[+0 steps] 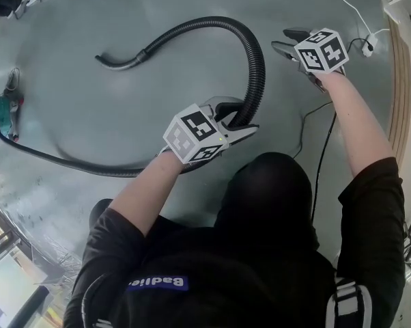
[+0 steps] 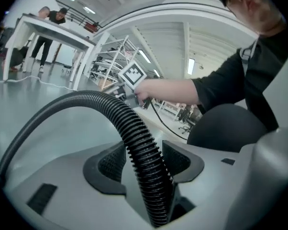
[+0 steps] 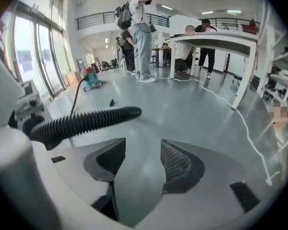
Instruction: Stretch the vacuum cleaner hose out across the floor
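A black ribbed vacuum hose [image 1: 254,55] runs from a teal vacuum cleaner [image 1: 2,111] at the left, along the floor, then arches up and back to its free end [image 1: 113,62]. My left gripper [image 1: 245,117] is shut on the hose where it rises off the floor. In the left gripper view the hose [image 2: 144,152] runs between the two pads of that gripper [image 2: 145,161]. My right gripper [image 1: 286,39] is to the right of the arch, apart from the hose, open and empty. In the right gripper view the hose [image 3: 86,121] lies left of and beyond the right gripper [image 3: 143,159].
A white cable with a plug [image 1: 368,45] lies at the far right beside a curved wooden edge [image 1: 397,94]. A black cable [image 1: 321,156] trails along my right arm. Several people stand round a white table [image 3: 213,37]. The teal vacuum cleaner [image 3: 90,78] stands by the windows.
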`<state>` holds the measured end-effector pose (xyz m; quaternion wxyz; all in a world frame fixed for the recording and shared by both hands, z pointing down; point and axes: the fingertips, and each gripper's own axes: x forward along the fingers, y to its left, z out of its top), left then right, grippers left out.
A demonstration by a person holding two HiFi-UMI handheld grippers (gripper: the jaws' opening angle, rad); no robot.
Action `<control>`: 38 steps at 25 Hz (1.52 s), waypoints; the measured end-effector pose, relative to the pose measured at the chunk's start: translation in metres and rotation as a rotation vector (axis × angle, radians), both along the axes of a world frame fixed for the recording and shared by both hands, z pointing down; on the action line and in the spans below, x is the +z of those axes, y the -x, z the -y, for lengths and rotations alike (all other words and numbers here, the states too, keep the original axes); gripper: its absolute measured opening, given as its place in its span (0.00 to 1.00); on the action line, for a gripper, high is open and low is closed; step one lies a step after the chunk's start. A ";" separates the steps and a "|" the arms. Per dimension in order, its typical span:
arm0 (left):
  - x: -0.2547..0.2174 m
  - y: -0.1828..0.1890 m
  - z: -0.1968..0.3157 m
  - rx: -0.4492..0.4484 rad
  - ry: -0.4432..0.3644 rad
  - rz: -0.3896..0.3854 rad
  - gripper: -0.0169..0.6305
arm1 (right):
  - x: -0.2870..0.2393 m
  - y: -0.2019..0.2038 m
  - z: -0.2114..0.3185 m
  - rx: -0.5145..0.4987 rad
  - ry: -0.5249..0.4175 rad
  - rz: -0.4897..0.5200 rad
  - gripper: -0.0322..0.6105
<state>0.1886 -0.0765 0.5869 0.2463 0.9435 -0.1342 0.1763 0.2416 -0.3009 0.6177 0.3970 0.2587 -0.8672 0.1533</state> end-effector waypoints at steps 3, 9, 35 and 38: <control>0.015 -0.020 -0.017 0.073 -0.086 0.101 0.40 | -0.012 0.027 0.006 0.078 0.169 0.169 0.38; 0.036 -0.044 -0.041 0.190 -0.202 0.207 0.41 | -0.002 0.044 0.007 0.208 0.570 0.375 0.39; 0.059 -0.046 -0.018 0.161 -0.264 0.252 0.50 | 0.032 -0.067 0.020 0.865 0.522 0.946 0.29; 0.062 -0.058 0.002 0.085 -0.186 0.185 0.50 | 0.035 -0.062 -0.002 0.918 0.552 1.027 0.28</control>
